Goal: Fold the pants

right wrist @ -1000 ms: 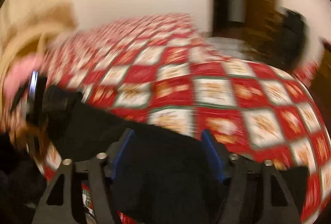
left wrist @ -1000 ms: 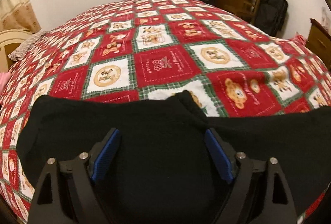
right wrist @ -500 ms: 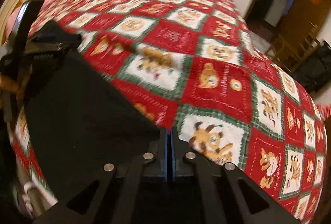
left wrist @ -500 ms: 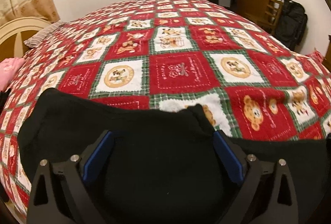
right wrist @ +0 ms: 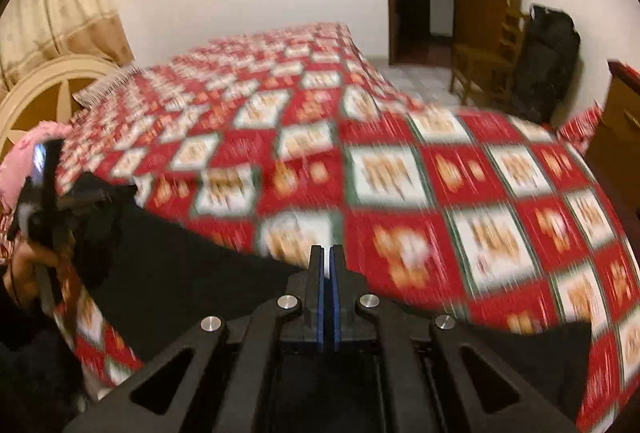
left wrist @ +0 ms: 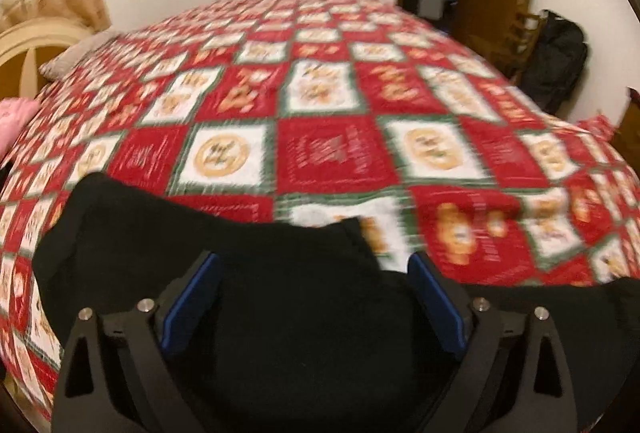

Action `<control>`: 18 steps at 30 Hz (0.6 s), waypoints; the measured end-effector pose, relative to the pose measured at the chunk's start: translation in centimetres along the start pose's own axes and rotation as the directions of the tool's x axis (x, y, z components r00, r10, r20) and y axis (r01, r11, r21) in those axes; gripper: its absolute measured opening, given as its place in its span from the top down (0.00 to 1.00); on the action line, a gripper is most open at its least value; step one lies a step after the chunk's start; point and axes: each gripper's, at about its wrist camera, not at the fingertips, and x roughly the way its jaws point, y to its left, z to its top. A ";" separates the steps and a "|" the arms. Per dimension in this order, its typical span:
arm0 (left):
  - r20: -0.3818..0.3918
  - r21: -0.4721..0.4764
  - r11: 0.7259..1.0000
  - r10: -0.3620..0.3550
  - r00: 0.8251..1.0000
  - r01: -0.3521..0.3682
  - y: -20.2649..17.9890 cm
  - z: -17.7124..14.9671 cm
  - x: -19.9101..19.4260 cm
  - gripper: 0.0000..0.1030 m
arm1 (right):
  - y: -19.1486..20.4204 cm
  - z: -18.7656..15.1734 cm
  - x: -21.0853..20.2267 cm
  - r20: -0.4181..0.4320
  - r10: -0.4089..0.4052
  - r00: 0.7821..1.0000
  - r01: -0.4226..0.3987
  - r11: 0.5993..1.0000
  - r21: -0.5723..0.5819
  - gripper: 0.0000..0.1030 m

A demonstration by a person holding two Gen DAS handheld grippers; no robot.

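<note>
black pants (left wrist: 288, 313) on bed (left wrist: 332, 149), near edge; left claw (left wrist: 316, 297) released above them, right claw (right wrist: 325, 297) clenched, grasp unclear; step: regripping; next: left pinches cloth for folding.

Warm dim indoor light; heavy motion blur; fisheye edges bowed, vignetted.

Red patchwork bedspread (left wrist: 336, 153), cream headboard (right wrist: 52, 85), pink pillow (left wrist: 14, 117), wooden chair (right wrist: 488, 65), black bag (right wrist: 548, 61), beige curtain (right wrist: 60, 5)
</note>
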 end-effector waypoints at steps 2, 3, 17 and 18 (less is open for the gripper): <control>0.046 0.047 0.998 -0.046 0.998 0.044 -1.6 -0.2 -1.5 0.06 | -0.1 -1.5 0.3 -0.026 -0.009 1.000 0.009 1.000 0.002 0.97; 0.048 0.078 0.995 -0.074 0.996 0.070 -2.6 -0.3 -1.8 0.06 | 0.0 -2.0 0.7 -0.037 -0.017 0.999 0.017 1.000 0.001 0.97; -0.019 0.161 0.981 -0.105 0.994 0.107 -6.9 -3.1 1.2 0.00 | -2.8 -2.4 3.2 -0.058 -0.052 0.997 0.062 0.982 0.176 0.92; -0.018 0.164 0.981 -0.105 0.994 0.107 -7.0 -3.2 1.2 0.00 | -3.0 -2.7 2.3 -0.045 -0.042 0.998 0.050 0.979 0.196 0.92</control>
